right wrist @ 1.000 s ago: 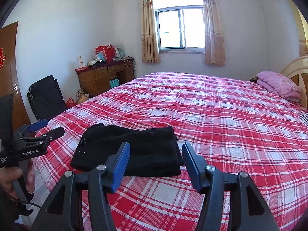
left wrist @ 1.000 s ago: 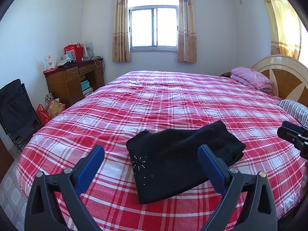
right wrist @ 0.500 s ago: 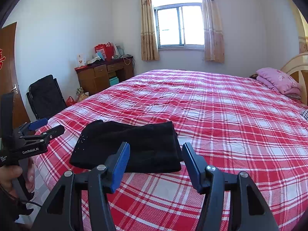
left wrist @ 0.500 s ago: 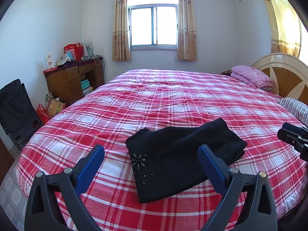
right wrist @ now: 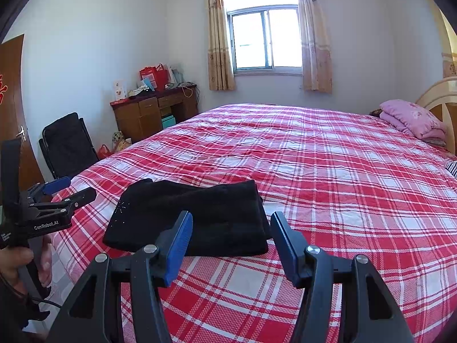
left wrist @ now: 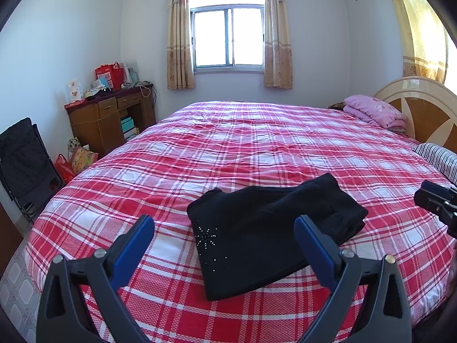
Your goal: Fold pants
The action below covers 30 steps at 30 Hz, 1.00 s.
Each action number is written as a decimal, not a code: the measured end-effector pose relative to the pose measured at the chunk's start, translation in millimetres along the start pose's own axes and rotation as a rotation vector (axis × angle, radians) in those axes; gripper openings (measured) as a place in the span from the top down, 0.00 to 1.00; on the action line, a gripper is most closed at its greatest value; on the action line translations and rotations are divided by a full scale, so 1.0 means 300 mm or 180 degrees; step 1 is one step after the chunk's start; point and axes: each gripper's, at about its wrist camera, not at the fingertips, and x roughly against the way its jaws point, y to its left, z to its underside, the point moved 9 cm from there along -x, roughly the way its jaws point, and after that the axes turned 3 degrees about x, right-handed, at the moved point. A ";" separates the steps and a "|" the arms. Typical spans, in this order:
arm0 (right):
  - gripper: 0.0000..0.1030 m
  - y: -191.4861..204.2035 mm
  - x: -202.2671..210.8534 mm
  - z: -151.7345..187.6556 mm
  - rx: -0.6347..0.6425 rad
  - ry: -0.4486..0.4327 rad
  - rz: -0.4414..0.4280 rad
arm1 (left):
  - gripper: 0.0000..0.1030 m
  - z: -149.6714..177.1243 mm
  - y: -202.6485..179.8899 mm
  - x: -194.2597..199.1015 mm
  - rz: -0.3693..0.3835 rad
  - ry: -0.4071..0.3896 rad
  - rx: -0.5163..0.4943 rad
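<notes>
Left gripper (left wrist: 224, 241): jaws wide, empty, above the bed's near edge.
Pants (left wrist: 271, 228): black, folded, lying on plaid bedspread (left wrist: 257, 148); probably soft, light, limp; pinch stacked edges.
Right gripper (right wrist: 231, 245): half-spread, empty.

- bed (left wrist: 257, 148) with red-and-white plaid cover, fills most of both views
- pink folded blanket (left wrist: 377, 111) at the head end, beside the cream and brown headboard (left wrist: 420, 100)
- striped pillow (left wrist: 440, 157) at the right edge
- window (left wrist: 228, 37) on the far wall, beige curtains (left wrist: 178, 37) either side
- brown wooden desk (left wrist: 108, 120) in the left corner, red bag (left wrist: 110, 73) and clutter on top
- black folding chair (left wrist: 22, 160) by the left wall
- colourful bags (left wrist: 77, 160) on the floor beside the desk
- brown door (right wrist: 14, 108) at far left
</notes>
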 end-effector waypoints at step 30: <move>0.43 0.028 -0.017 0.019 0.0049 0.0065 -0.0047 | 0.00 0.032 -0.020 -0.027 -0.0038 0.0115 -0.0135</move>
